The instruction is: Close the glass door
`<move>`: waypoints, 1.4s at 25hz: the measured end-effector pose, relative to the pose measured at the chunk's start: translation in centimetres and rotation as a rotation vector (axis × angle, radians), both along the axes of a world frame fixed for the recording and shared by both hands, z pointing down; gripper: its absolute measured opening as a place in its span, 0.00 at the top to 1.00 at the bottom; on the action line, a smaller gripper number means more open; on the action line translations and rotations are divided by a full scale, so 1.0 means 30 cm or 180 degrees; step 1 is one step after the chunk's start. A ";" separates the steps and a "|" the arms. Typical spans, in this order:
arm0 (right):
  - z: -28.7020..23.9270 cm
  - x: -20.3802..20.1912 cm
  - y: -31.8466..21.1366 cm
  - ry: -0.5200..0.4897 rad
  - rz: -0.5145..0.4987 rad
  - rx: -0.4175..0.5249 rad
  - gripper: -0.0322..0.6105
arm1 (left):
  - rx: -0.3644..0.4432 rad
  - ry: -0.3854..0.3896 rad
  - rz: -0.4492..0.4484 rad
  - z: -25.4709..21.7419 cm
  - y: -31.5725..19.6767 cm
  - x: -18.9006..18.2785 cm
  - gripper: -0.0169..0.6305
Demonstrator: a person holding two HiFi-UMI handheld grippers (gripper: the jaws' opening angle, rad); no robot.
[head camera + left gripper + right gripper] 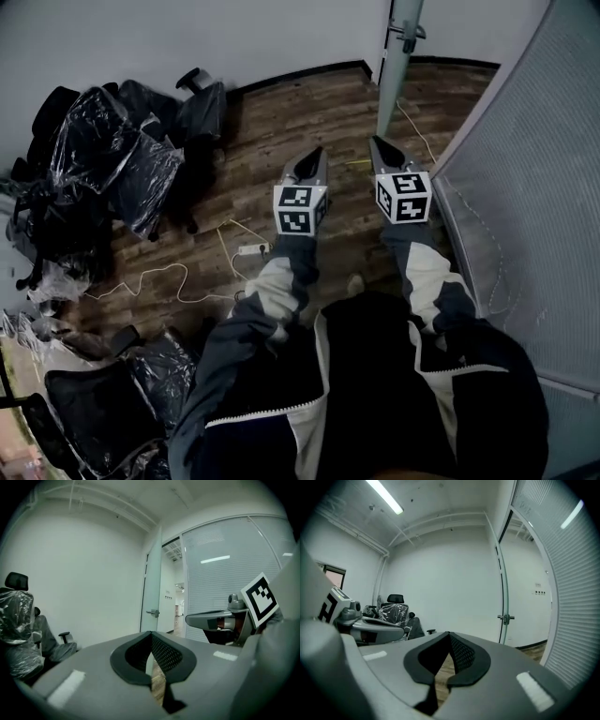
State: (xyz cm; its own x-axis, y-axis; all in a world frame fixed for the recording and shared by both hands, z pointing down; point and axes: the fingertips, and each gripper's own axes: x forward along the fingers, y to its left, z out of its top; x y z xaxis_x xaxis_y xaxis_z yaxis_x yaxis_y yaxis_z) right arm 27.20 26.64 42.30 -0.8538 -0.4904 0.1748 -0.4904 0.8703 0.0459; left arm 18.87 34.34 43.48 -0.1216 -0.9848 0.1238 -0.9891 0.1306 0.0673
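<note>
The glass door [398, 66] stands open ahead of me, edge-on in the head view. The left gripper view shows its pale panel [152, 588] with a metal handle [153, 613]. From the right gripper view I see its thin edge [504, 588] and the handle [505, 618]. Both grippers point towards it, side by side over the wooden floor and apart from it. My left gripper [316, 157] is shut with nothing between its jaws. My right gripper [378, 143] is also shut and empty. Each gripper shows in the other's view.
A frosted glass wall [534, 187] runs along the right. Office chairs wrapped in plastic [112, 159] are piled at the left, with another one [103, 412] at the bottom left. A white power strip [251, 249] and its cable lie on the floor.
</note>
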 end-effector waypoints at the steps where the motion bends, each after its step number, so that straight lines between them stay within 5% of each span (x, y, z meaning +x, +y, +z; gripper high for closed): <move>1: 0.004 -0.030 -0.037 0.0027 -0.0069 0.0012 0.94 | 0.0001 0.0008 -0.0055 0.004 -0.033 -0.022 0.97; 8: -0.004 -0.167 -0.290 0.0031 -0.0342 0.0094 0.94 | 0.0038 -0.0071 -0.0283 -0.021 -0.270 -0.144 0.97; 19: 0.062 -0.402 -0.440 0.0123 -0.0607 0.0097 0.94 | 0.0036 -0.0039 -0.0421 0.004 -0.457 -0.358 0.97; 35: 0.049 -0.812 -0.890 0.0419 0.0114 0.0052 0.94 | 0.0211 0.0141 0.0155 -0.019 -0.939 -0.875 0.97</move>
